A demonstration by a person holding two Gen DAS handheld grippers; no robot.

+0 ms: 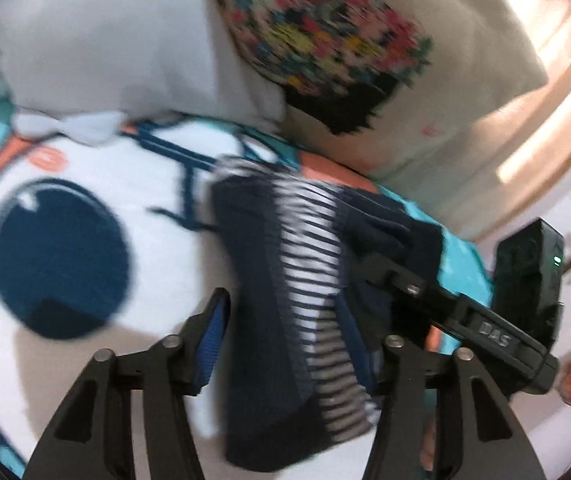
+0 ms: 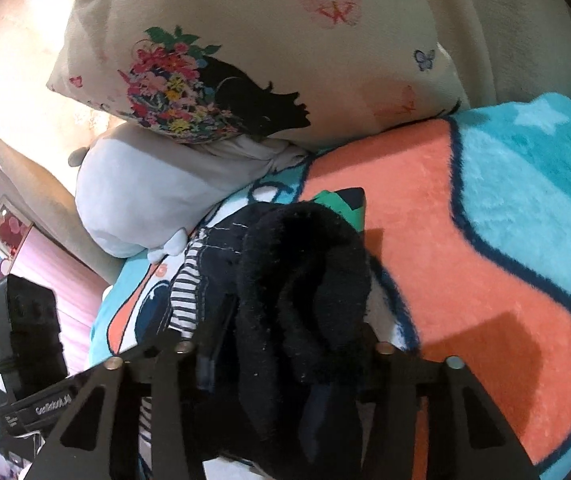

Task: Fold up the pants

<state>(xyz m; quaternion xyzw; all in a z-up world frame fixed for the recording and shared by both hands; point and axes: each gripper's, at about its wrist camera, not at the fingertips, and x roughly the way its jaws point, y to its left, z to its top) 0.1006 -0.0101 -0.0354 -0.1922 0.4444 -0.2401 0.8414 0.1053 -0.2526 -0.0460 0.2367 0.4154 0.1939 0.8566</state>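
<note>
Navy pants [image 1: 269, 320] with a striped panel hang bunched over the fleece blanket [image 2: 505, 220]; left gripper [image 1: 297, 328] and right gripper [image 2: 285, 344] each clamp the fabric between narrowed jaws

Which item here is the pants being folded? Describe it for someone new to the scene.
On the cartoon blanket, below the flower-print pillow, lie the pants. They are the only dark navy garment, with a striped white side panel, unlike the bright bedding around them.
</note>
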